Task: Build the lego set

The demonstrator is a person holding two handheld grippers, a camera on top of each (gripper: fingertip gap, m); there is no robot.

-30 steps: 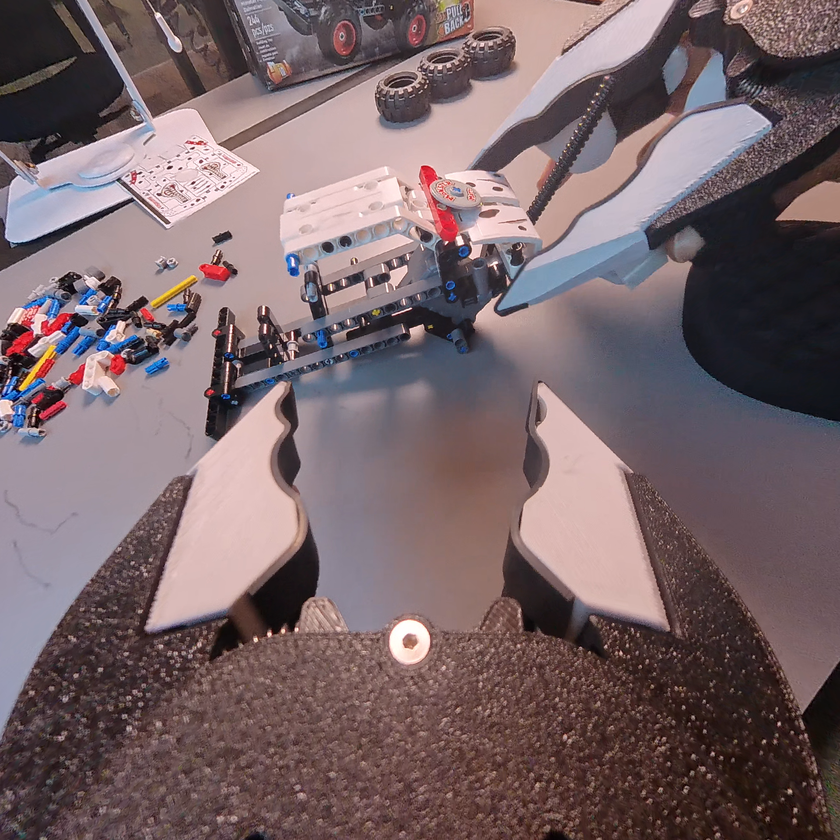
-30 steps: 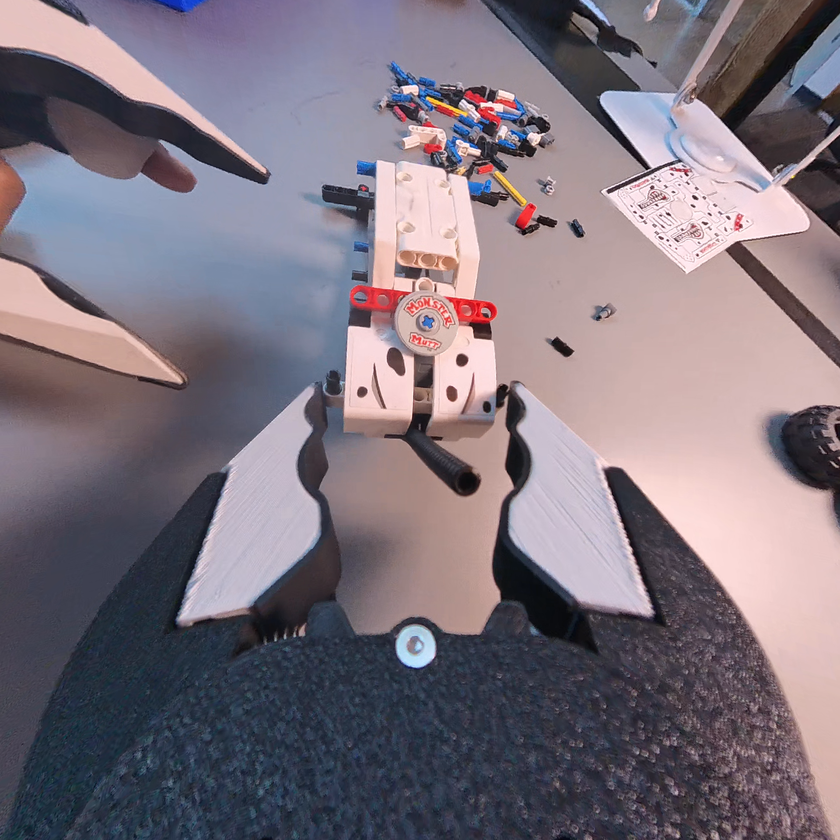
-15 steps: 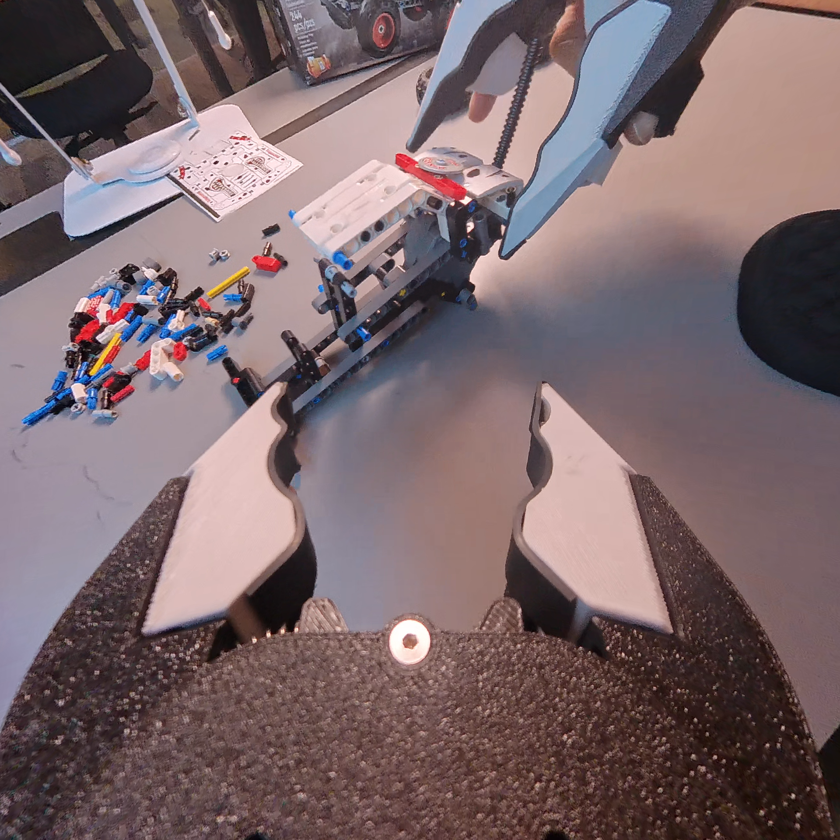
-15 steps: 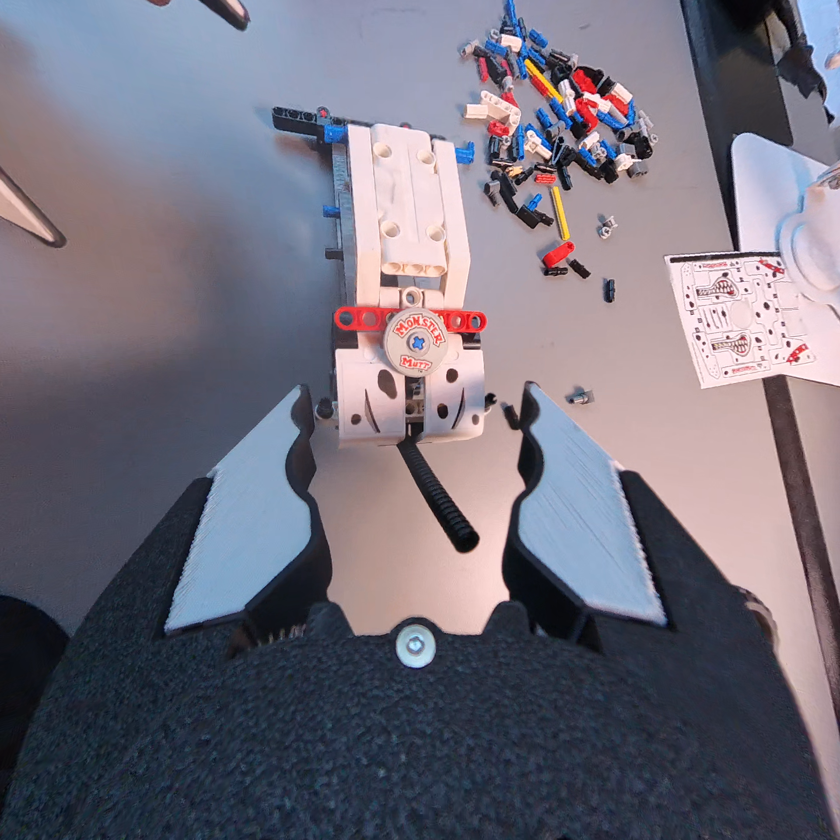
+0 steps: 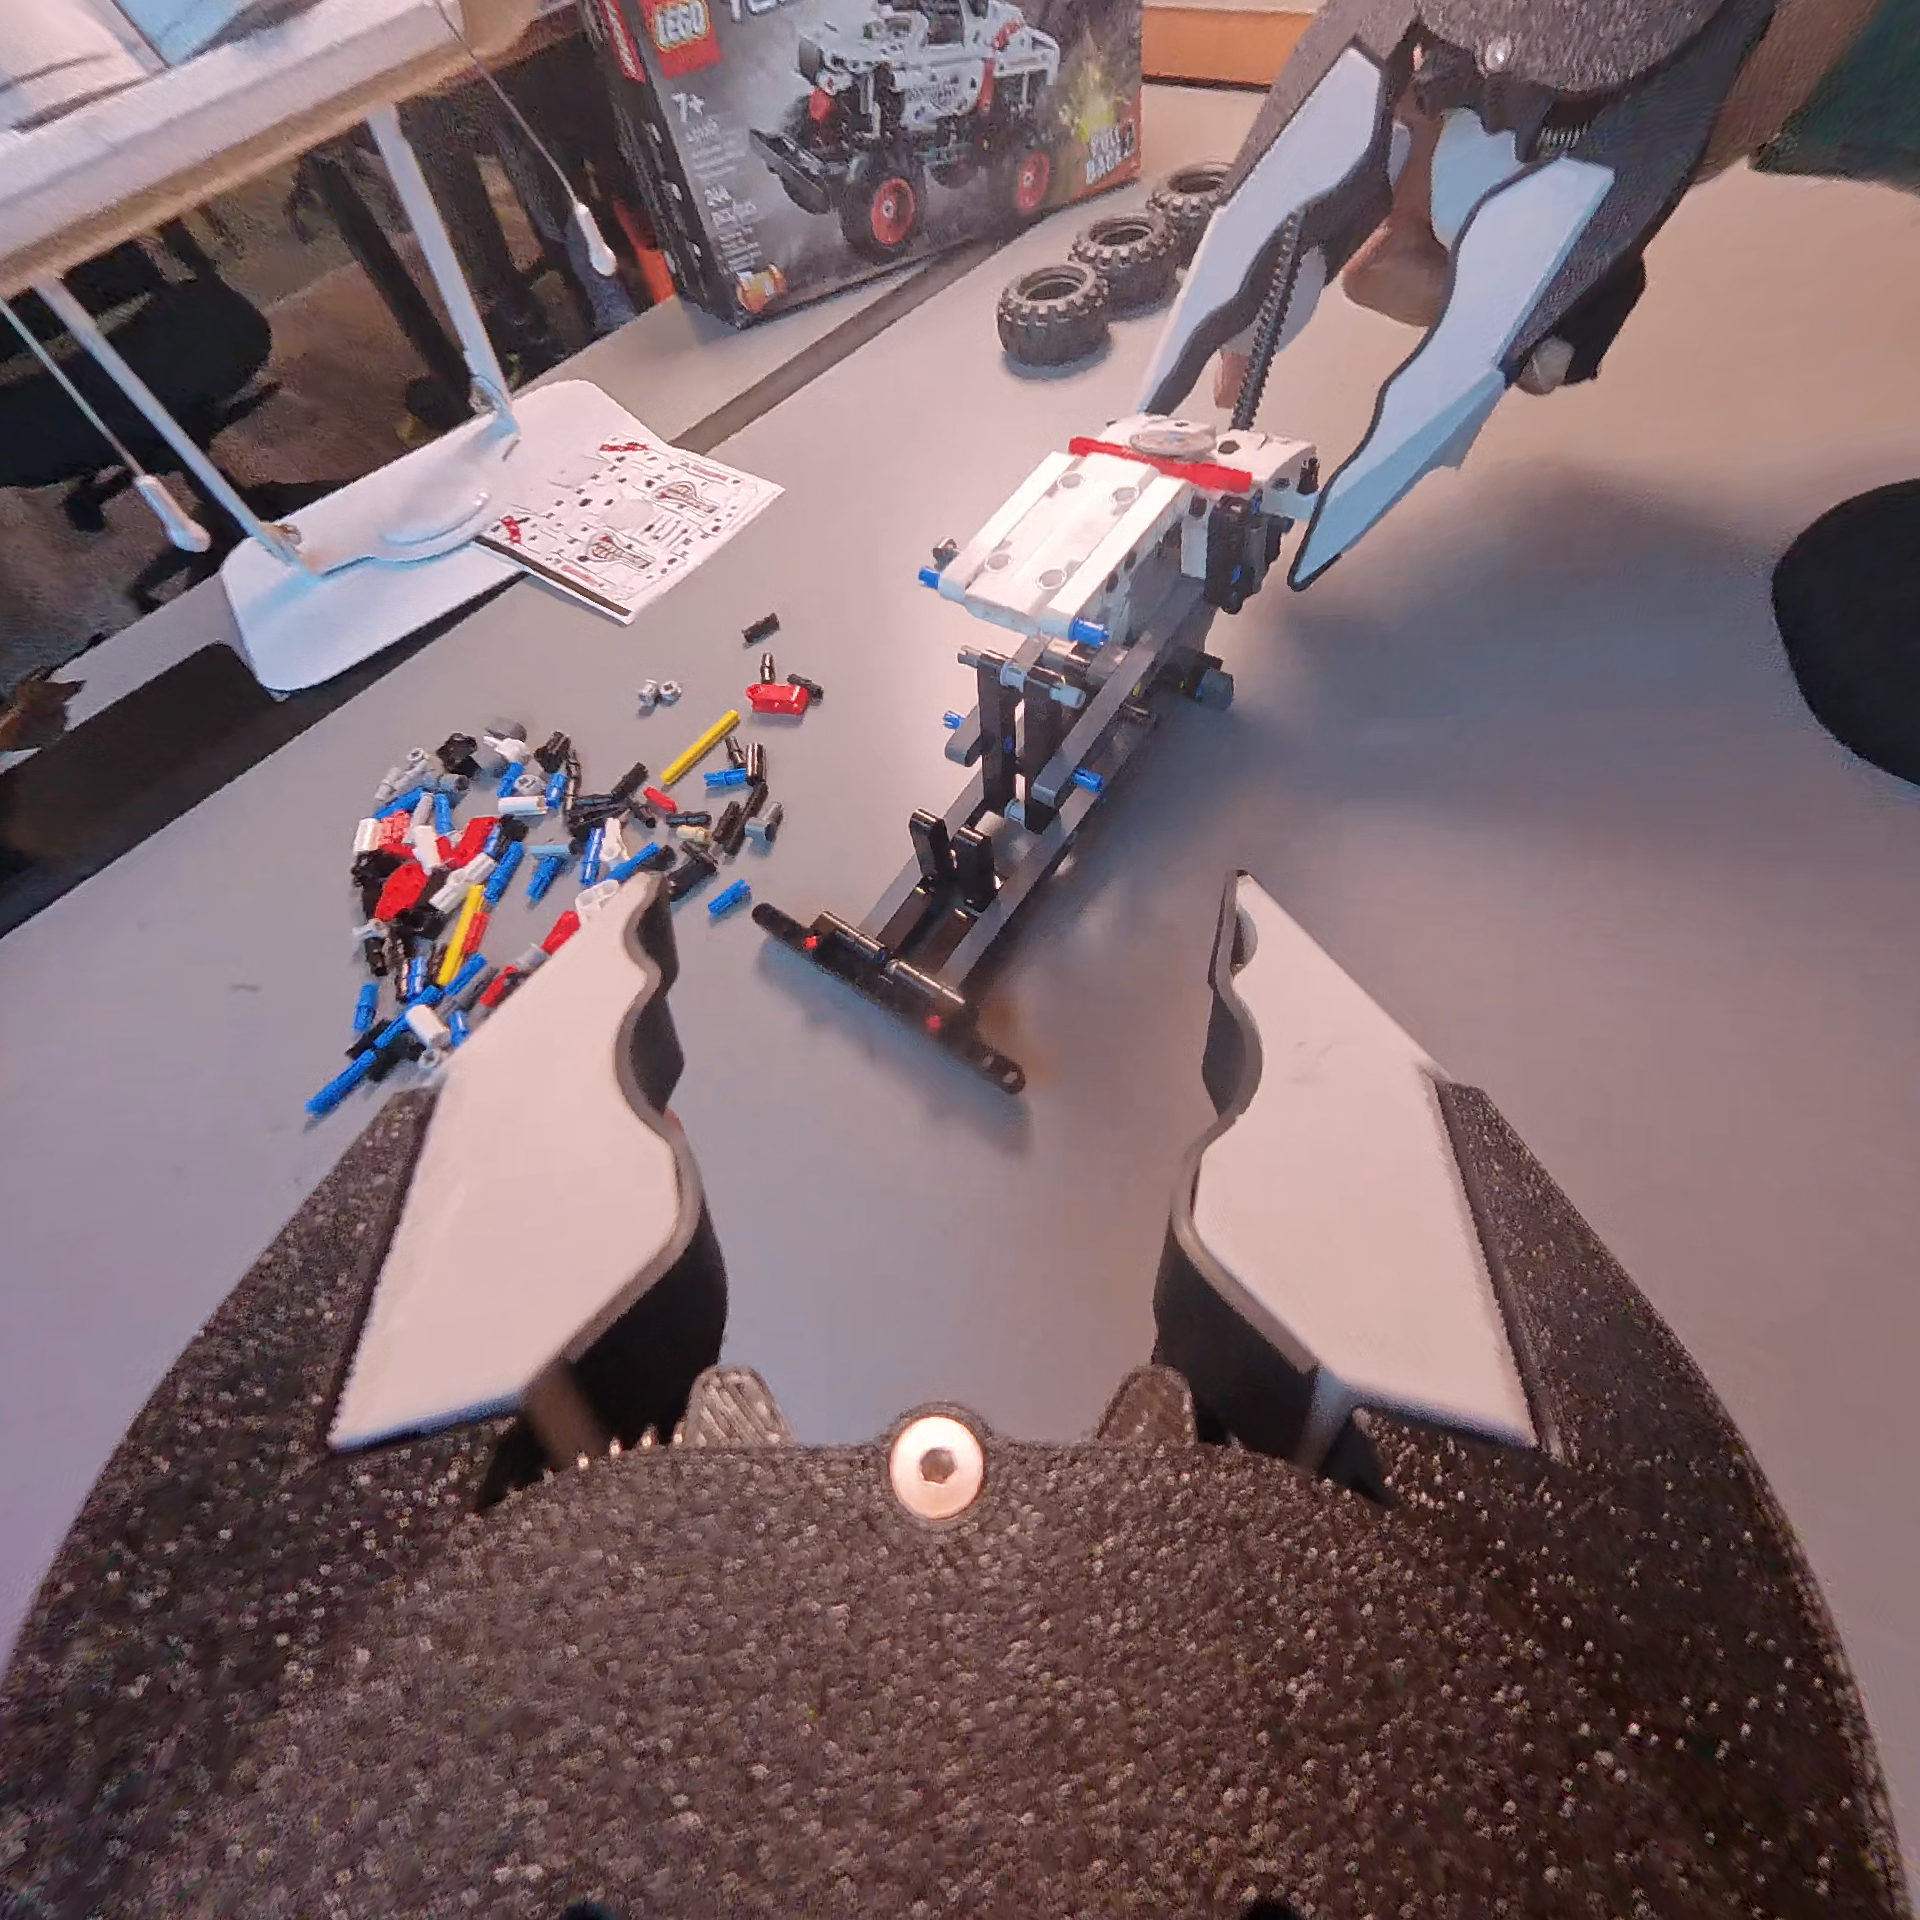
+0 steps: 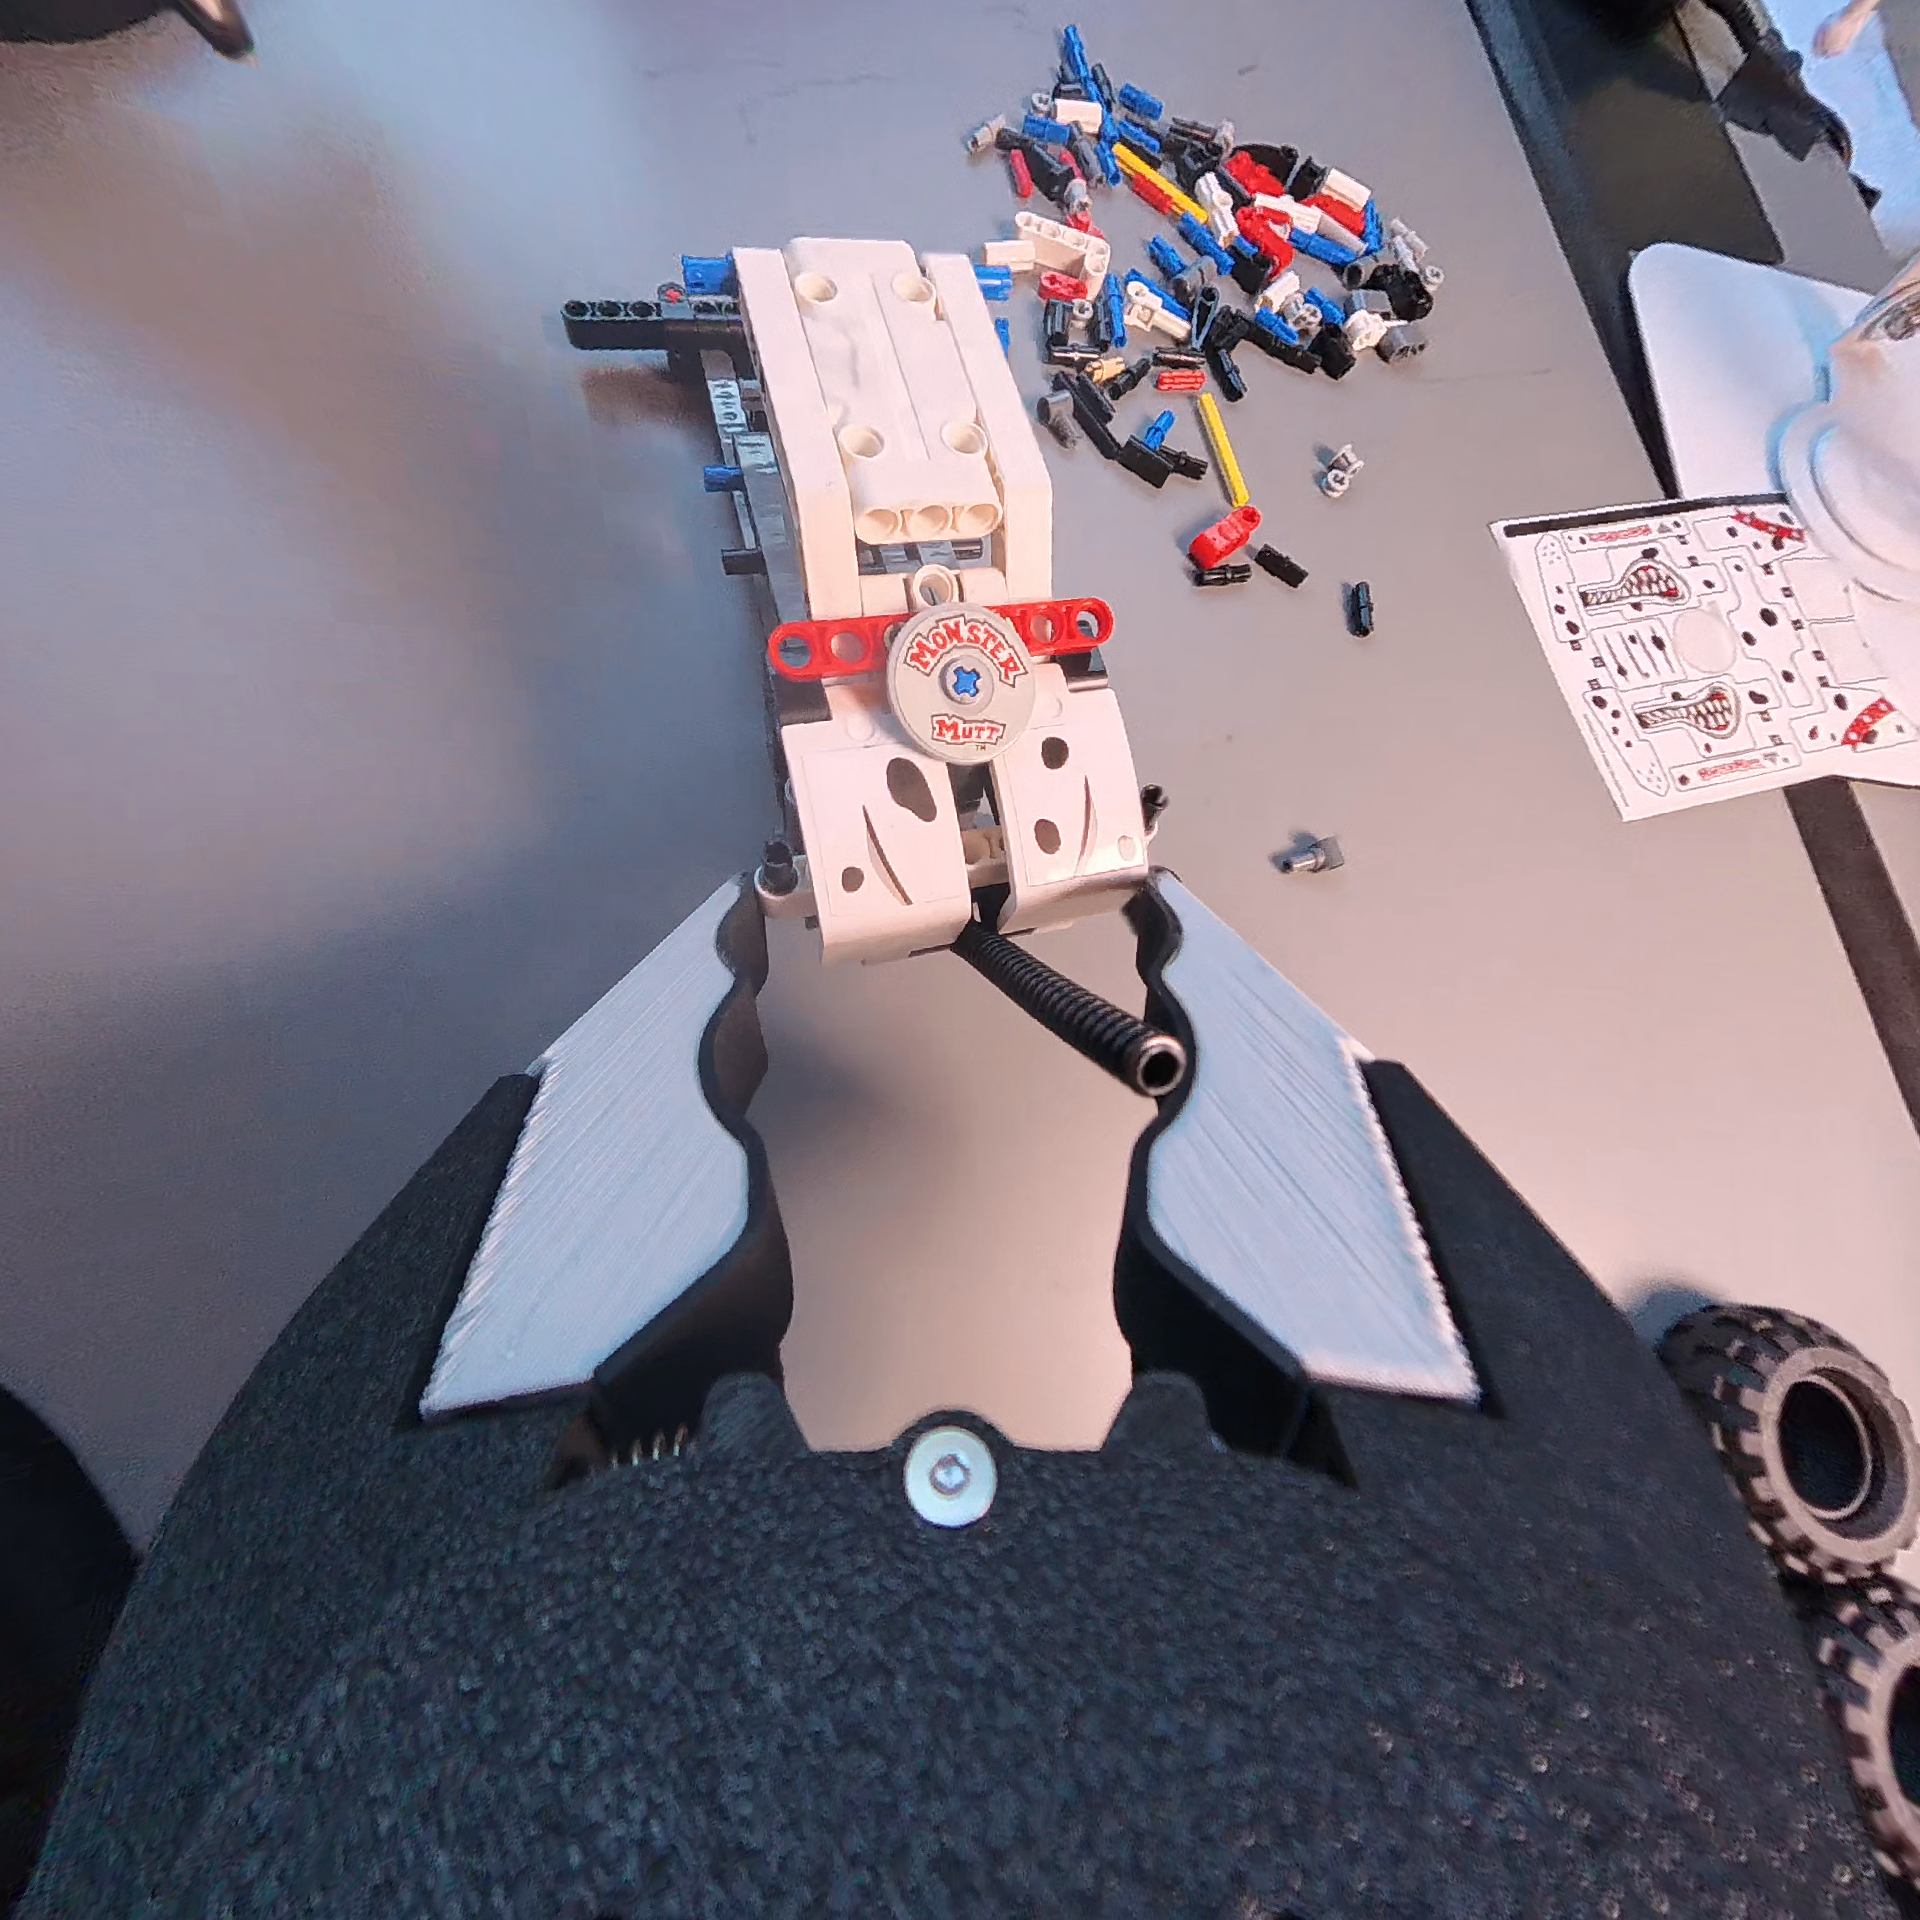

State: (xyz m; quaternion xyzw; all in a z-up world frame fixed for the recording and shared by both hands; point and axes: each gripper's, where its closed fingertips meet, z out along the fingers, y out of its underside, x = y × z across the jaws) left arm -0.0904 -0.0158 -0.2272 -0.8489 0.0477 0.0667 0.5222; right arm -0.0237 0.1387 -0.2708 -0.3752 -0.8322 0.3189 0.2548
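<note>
Two grippers: both spread apart, neither clamped on anything.
Left gripper (image 5: 940,909): hovering low over the grey table (image 5: 1455,935), fingers wide, pointed at the black front bumper end of the chassis.
Right gripper (image 6: 951,894): fingertips flanking the white rear end of the model, possibly just touching its sides; contact hard to confirm.
Half-built truck (image 6: 914,540): resting on the table between the two tools, white body panels on top, red beam and round grey disc across the middle.
Ribbed black hose (image 6: 1060,1003): sticking out of the rear, free end near the right finger; likely soft and bendy, poor for gripping.
Handling: probably light, stiff plastic, smooth and slippery; press-fit joints liable to pop under a twist.
Best hold: across the white rear panels or along the dark frame beams, squeezing gently.
Loose parts pile (image 5: 499,862): just beside the chassis.
Tyres (image 5: 1049,312): well apart, near the box.
</note>
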